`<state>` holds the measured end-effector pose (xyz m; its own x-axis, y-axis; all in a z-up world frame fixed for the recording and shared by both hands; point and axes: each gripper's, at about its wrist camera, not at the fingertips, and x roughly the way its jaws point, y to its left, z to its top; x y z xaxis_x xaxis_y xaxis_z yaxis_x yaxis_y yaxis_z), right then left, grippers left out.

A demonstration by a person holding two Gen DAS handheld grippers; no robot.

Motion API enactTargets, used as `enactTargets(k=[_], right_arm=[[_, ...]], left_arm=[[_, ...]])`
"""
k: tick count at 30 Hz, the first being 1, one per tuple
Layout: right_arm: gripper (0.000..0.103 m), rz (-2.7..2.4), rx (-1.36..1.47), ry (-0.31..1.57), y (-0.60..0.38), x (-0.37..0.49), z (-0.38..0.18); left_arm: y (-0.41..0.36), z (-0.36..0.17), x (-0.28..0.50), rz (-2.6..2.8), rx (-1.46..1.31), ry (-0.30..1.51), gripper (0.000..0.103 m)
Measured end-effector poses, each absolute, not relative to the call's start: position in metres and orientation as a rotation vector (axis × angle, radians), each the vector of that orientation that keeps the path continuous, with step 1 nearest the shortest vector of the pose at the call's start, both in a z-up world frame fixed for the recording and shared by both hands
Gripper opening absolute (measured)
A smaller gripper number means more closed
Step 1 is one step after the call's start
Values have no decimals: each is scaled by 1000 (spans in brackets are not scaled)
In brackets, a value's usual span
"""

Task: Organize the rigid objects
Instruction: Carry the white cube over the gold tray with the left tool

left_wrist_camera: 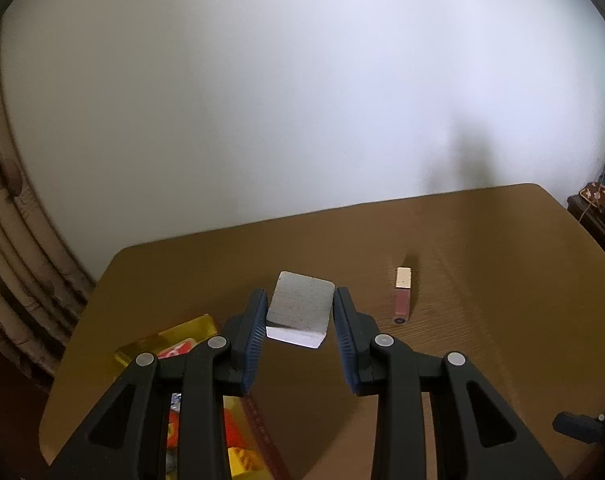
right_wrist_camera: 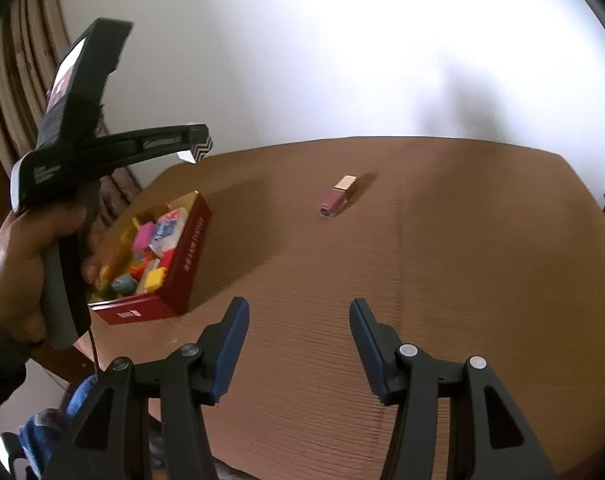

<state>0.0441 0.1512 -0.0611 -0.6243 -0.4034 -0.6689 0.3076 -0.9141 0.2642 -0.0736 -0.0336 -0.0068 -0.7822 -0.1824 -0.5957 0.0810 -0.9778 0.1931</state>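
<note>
Here, the left gripper, black-armed with blue ribbed pads, is clamped on a small white-grey rectangular block, the pads pressing its two side faces and the block carried clear of the brown wood-grain table. Seen from the right wrist camera, the person's left hand holds that tool high above the table's left edge, over the open red rectangular tin already packed with small coloured pieces, yellow, pink and blue among them. In the left wrist view the tin's yellow inner wall shows just below and left of the held block, so the drop appears to lie down and to the left of the tool, near the table's left edge.

The right gripper hangs over the near edge of the table with its jaws part open and nothing between them.

One item lies loose on the table: a slim pink lip-gloss tube with a gold cap, toward the far edge and well apart from the tin. Its long axis runs from near to far, cap end pointing to the far edge, slightly aslant. It lies ahead of the right gripper, which looks the nearer and free hand to take it.
</note>
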Motion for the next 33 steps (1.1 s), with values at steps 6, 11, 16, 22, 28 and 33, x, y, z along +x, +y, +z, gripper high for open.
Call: enactTargets(k=[6,11,16,22,28,33], right_arm=[[54,-2518,1088,-195,153,43,-61],[54,-2511,1077,-180,151,49,-57],[54,-2514,1072,-170,150,51,-56],[54,-2506,1079,-172,149,52,-56],[54,-2503,1081,-168,150,52,-56],[54,-2499,1088,-159,147,51,-58]], left_arm=[[-41,5,-73,-2779,942,-220,30],[-52,19,-76,-2751,933,-197,30],[-54,26,-75,-2734,928,-187,30],[-67,21,-70,-2719,941,-162,30],[-95,4,-59,-2662,1010,-20,30],[-129,-6,-55,-2602,1068,137,30]])
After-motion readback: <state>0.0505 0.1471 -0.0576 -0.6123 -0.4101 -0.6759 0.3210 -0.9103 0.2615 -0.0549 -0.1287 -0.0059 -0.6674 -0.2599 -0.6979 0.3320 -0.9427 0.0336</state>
